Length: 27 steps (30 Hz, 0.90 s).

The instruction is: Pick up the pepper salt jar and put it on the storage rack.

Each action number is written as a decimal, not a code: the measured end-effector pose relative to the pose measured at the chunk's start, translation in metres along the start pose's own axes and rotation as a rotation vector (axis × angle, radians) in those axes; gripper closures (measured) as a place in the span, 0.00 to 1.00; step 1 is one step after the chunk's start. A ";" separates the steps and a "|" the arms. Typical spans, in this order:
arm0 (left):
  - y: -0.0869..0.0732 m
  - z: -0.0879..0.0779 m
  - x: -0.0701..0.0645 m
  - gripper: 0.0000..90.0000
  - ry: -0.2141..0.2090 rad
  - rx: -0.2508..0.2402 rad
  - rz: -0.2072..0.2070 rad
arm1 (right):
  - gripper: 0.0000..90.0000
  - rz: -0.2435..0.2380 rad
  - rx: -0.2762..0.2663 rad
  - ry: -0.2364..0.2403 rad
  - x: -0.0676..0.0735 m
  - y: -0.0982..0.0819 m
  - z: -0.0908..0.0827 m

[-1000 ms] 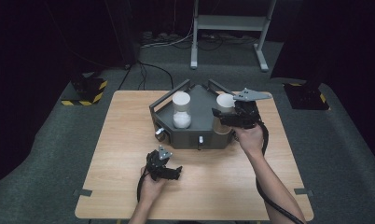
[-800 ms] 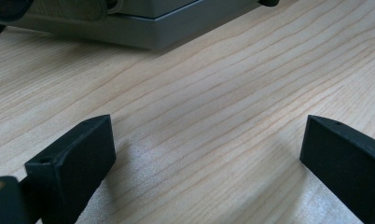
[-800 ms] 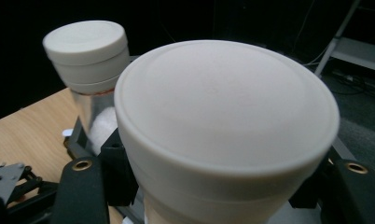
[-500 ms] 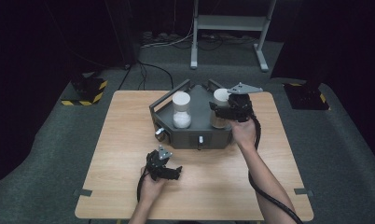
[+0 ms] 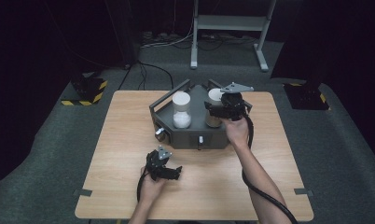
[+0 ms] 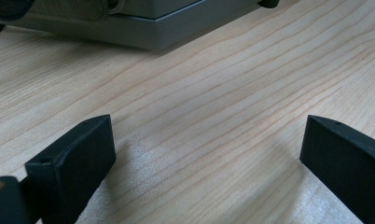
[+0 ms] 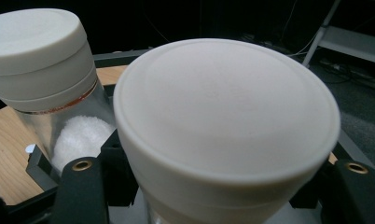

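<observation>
A grey rack (image 5: 163, 111) with a handle stands at the back middle of the wooden table (image 5: 120, 140). In it stands a clear jar (image 5: 181, 110) with a white lid (image 7: 36, 44) and white filling (image 7: 78, 137). Just to its right is a second white-lidded jar (image 5: 214, 96), its lid (image 7: 223, 121) close to the camera in the right gripper view. My right gripper (image 5: 217, 112) is shut on this jar's body, one black jaw on each side (image 7: 218, 170). My left gripper (image 5: 175, 174) rests on the table in front of the rack, open, with bare wood between its jaws (image 6: 209, 154).
The rack's front wall (image 6: 143, 28) carries a knob (image 5: 160, 134) and a small switch (image 5: 200, 139). Off the table lie dark floor, cables, a metal stand (image 5: 227, 23) behind, and yellow-black striped blocks (image 5: 88, 88) at the left.
My right gripper has carried the second jar a little to the left, over the rack and closer to the first jar. The left gripper has stayed where it was.
</observation>
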State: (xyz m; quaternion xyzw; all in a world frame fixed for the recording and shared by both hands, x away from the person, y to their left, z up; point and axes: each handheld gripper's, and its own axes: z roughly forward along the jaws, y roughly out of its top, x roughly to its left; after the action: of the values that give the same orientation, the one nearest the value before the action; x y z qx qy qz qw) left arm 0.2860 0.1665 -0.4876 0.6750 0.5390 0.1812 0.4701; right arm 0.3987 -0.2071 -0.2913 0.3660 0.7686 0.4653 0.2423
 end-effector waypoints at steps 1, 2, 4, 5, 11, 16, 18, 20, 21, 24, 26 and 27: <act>0.000 0.000 0.000 0.04 0.000 0.000 0.000 | 0.38 -0.001 0.000 0.001 0.000 0.000 0.001; 0.000 0.000 0.000 0.04 0.000 0.000 0.000 | 0.38 0.000 0.002 0.000 0.000 -0.001 0.002; 0.000 0.000 0.000 0.04 0.000 0.000 0.000 | 0.39 -0.002 0.009 0.000 0.000 0.000 0.004; 0.000 0.000 0.000 0.04 0.000 0.000 0.000 | 0.38 -0.005 0.011 -0.002 0.000 0.000 0.005; 0.000 0.000 0.000 0.04 -0.001 -0.001 -0.001 | 0.38 -0.005 0.018 -0.006 0.001 -0.002 0.008; 0.000 0.000 0.000 0.04 0.000 0.000 0.001 | 0.38 -0.015 0.020 -0.010 0.003 -0.002 0.007; 0.000 0.000 0.000 0.04 0.000 0.000 0.000 | 0.38 -0.019 0.019 -0.009 0.003 -0.003 0.007; 0.000 0.000 0.000 0.04 0.000 -0.001 -0.001 | 0.38 -0.015 0.014 -0.005 0.001 -0.005 0.006; 0.000 0.000 0.000 0.04 0.000 0.000 0.000 | 0.38 -0.012 0.012 -0.004 0.001 -0.006 0.006; 0.000 0.000 0.000 0.04 0.000 0.000 0.000 | 0.38 -0.013 0.011 -0.002 0.000 -0.007 0.005; 0.000 0.000 0.000 0.04 0.000 -0.001 0.000 | 0.38 -0.018 0.012 -0.001 0.001 -0.007 0.005; 0.000 0.000 0.000 0.04 0.000 0.000 0.001 | 0.38 -0.019 0.012 -0.001 0.001 -0.007 0.005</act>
State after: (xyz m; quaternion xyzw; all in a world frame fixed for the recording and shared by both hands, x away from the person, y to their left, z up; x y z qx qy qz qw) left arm 0.2858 0.1663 -0.4876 0.6751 0.5389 0.1815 0.4700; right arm 0.3992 -0.2056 -0.2999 0.3601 0.7748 0.4583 0.2449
